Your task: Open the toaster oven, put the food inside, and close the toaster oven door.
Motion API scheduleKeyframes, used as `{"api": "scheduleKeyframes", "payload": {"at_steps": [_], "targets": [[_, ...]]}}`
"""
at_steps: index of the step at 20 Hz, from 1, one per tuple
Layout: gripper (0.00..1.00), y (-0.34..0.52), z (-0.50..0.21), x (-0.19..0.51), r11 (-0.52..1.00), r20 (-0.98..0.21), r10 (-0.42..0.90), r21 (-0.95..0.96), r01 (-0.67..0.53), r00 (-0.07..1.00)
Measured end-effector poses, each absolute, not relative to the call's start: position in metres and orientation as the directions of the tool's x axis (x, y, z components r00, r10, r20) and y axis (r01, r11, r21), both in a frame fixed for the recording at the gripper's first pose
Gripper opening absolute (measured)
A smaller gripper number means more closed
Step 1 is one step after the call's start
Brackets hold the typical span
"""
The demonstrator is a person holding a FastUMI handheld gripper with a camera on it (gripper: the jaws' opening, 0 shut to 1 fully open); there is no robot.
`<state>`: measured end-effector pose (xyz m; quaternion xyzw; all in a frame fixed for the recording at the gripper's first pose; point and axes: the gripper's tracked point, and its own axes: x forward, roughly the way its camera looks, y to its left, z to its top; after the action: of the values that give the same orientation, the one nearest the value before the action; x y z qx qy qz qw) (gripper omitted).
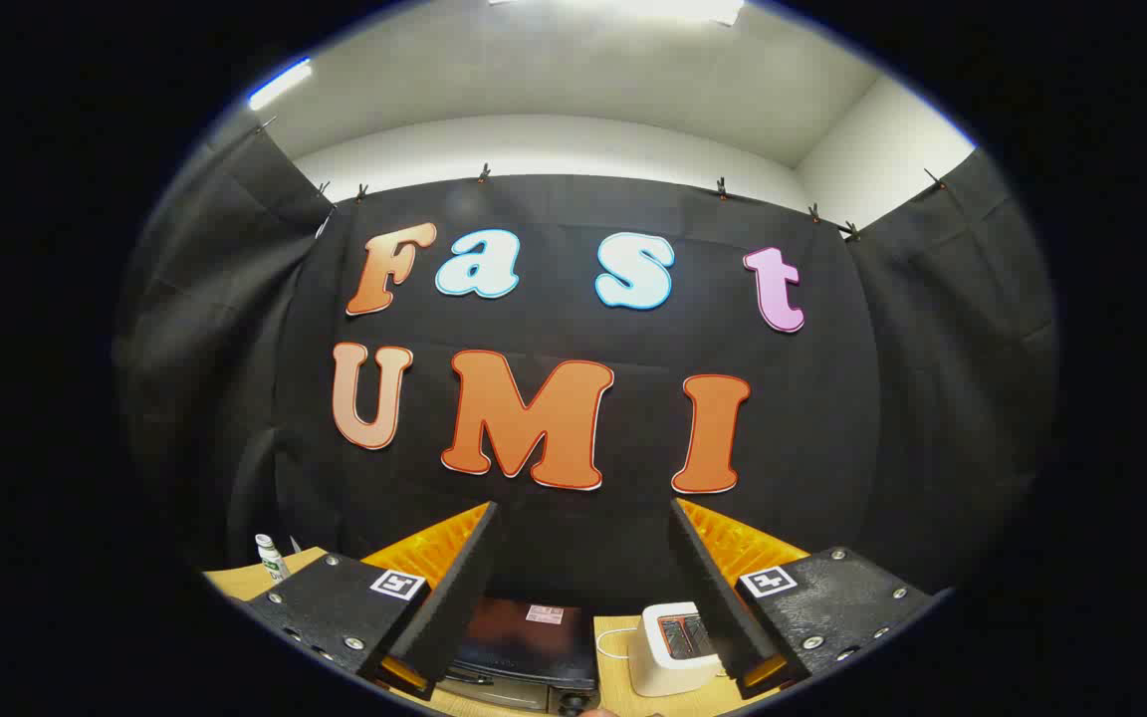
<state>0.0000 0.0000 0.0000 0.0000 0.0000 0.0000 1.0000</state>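
Between my fingers, the gripper (581,588) stands spread wide and holds nothing, raised well above the wooden table (613,677). Just below and ahead sits the dark toaster oven (524,642); I cannot tell how its door stands. I judge the first step not yet begun: next I must dip down to find the door handle. Beside the oven stands a white pop-up toaster (668,652), close enough to crowd my approach. Farther left stands a small bottle (271,558).

recording booth — black cloth walls (583,538) clipped up | wooden table (613,657)
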Motion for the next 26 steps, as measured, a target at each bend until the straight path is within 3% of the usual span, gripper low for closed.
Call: {"api": "scheduleKeyframes", "payload": {"at_steps": [18,22,26], "targets": [[0.99,0.021,-0.023,0.006,1.000,-0.075,0.025,0.016,-0.024,0.997],[0.99,0.031,-0.054,0.005,0.999,-0.161,0.027,0.021,-0.024,0.987],[0.99,0.060,-0.111,0.000,0.993,-0.337,0.075,0.114,-0.038,0.939]]}}
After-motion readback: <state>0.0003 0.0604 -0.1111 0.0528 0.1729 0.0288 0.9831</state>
